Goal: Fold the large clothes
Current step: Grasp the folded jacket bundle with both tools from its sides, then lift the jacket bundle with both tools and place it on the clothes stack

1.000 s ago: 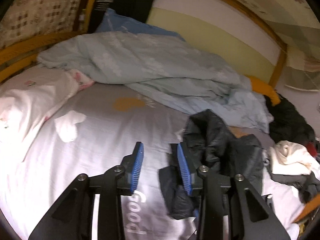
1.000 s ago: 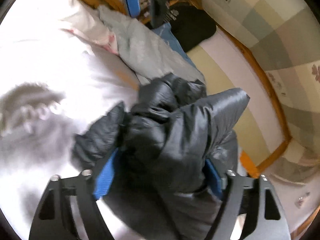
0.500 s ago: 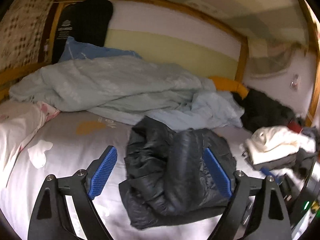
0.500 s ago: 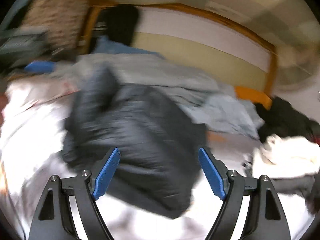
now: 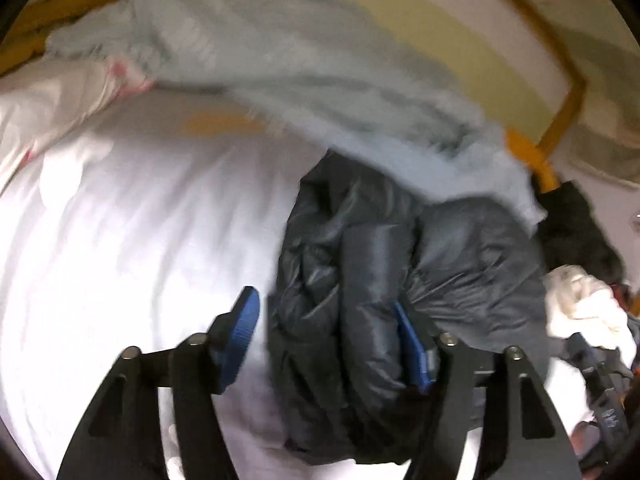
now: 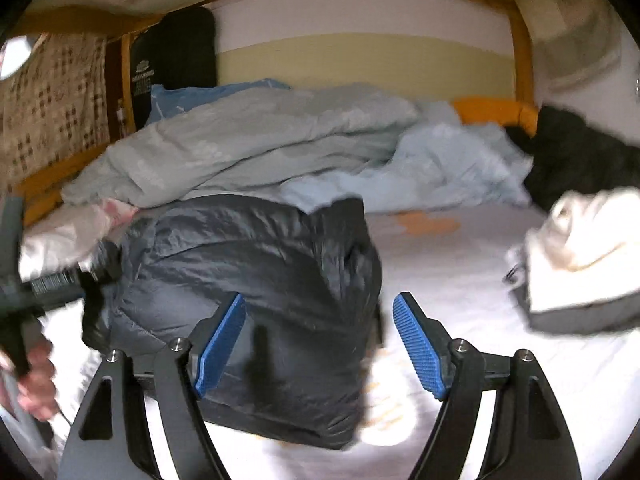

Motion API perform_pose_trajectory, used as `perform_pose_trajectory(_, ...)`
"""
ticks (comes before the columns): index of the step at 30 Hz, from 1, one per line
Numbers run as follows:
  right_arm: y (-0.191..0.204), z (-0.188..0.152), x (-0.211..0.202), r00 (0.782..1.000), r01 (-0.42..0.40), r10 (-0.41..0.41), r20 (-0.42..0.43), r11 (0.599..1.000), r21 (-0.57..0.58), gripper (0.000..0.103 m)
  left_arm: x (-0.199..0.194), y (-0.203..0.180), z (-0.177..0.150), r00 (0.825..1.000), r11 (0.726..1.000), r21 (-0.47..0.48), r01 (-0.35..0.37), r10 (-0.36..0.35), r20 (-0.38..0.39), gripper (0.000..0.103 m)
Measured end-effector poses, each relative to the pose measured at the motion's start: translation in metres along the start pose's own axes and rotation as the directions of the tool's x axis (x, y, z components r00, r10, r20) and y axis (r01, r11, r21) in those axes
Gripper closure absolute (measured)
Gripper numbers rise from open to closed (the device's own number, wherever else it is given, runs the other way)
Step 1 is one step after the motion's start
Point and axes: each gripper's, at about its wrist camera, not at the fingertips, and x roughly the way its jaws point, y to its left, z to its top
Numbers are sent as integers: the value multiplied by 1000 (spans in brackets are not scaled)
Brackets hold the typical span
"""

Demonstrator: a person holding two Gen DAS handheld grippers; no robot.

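Note:
A black puffer jacket (image 5: 384, 288) lies bundled on the white bed sheet (image 5: 132, 240). My left gripper (image 5: 328, 344) is open, with a fold of the jacket lying between its blue pads and against the right pad (image 5: 412, 356). In the right wrist view the jacket (image 6: 256, 272) is a rounded bundle just ahead of my right gripper (image 6: 320, 344), which is open and empty, with its left pad (image 6: 220, 336) over the jacket's near edge. The other hand-held gripper (image 6: 24, 280) shows at the jacket's left side.
A rumpled light blue duvet (image 6: 260, 148) lies across the back of the bed, against a wooden headboard (image 6: 520, 40). A pile of white and grey clothes (image 6: 588, 252) sits at the right. A dark garment (image 6: 580, 156) lies behind it. A pink-white quilt (image 5: 52, 104) is at the left.
My right gripper let go of the jacket and opened wide, then narrowed a little. My left gripper swung over the bundle and narrowed around a fold of it. The jacket now lies on the sheet.

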Motion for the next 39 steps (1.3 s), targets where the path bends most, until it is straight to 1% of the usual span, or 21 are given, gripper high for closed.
perform_pose_trajectory(2,-7,-7,15,998,-35,39,-54,997,65,25,17,9,-7,996,998,-63,27,-32,-78,32)
perform_pose_trajectory(4,-18,-14,30,992,-71,83,-95,990,125,24,27,14,-12,990,994,-101,45,-58,-127,17)
perform_pose_trajectory(7,-34,-18,45,980,-122,144,-136,980,157,18,45,22,-21,970,982,-159,98,-130,-206,6)
perform_pose_trajectory(9,-46,-20,54,968,-161,193,-159,968,193,13,48,20,-23,971,985,-142,97,-125,-204,6)
perform_pose_trajectory(11,-58,-23,67,945,-218,268,-189,944,249,10,49,10,-26,976,994,-91,60,-77,-202,5)
perform_pose_trajectory(14,-75,-34,95,889,-287,385,-248,890,354,4,50,-4,-32,984,999,-35,14,-20,-177,6)
perform_pose_trajectory(15,-82,-39,105,857,-316,443,-263,855,413,4,50,-7,-32,985,1000,-18,11,-14,-170,11)
perform_pose_trajectory(16,-86,-43,114,828,-337,491,-271,823,458,4,50,-10,-32,986,999,-9,38,-39,-161,27)
perform_pose_trajectory(17,-87,-47,121,804,-355,526,-277,798,487,5,49,-12,-32,985,998,-13,69,-70,-160,34)
perform_pose_trajectory(18,-86,-49,127,791,-361,541,-286,790,497,6,47,-15,-32,984,997,-15,75,-77,-162,43)
perform_pose_trajectory(19,-83,-50,130,790,-365,539,-293,796,482,10,45,-19,-31,985,998,0,67,-66,-160,51)
perform_pose_trajectory(20,-78,-49,130,792,-374,533,-298,808,455,22,41,-25,-30,987,998,29,47,-42,-154,53)
perform_pose_trajectory(21,-73,-46,126,817,-359,493,-299,841,405,33,37,-32,-30,989,998,57,24,-15,-149,59)
perform_pose_trajectory(23,-63,-39,112,851,-357,444,-280,881,310,49,24,-43,-29,992,995,95,5,7,-122,66)
perform_pose_trajectory(24,-61,-35,106,858,-360,436,-271,887,289,54,15,-48,-29,995,993,120,6,7,-102,68)
perform_pose_trajectory(29,-70,-3,48,911,-347,377,-167,919,186,57,-30,-97,-29,997,969,240,65,-70,13,72)
perform_pose_trajectory(31,-85,17,16,930,-329,350,-114,929,169,57,-47,-135,-28,992,945,318,71,-99,72,72)
perform_pose_trajectory(33,-107,42,-17,955,-281,292,-57,948,153,57,-55,-173,-23,982,927,356,119,-162,93,72)
perform_pose_trajectory(35,-132,66,-50,974,-223,225,3,964,142,57,-57,-219,-14,966,905,378,195,-244,86,72)
perform_pose_trajectory(36,-150,81,-73,986,-166,163,38,977,130,56,-56,-242,-11,956,889,398,224,-279,85,72)
perform_pose_trajectory(39,-190,108,-120,994,-40,28,109,993,109,56,-49,-319,-7,914,829,458,320,-398,80,72)
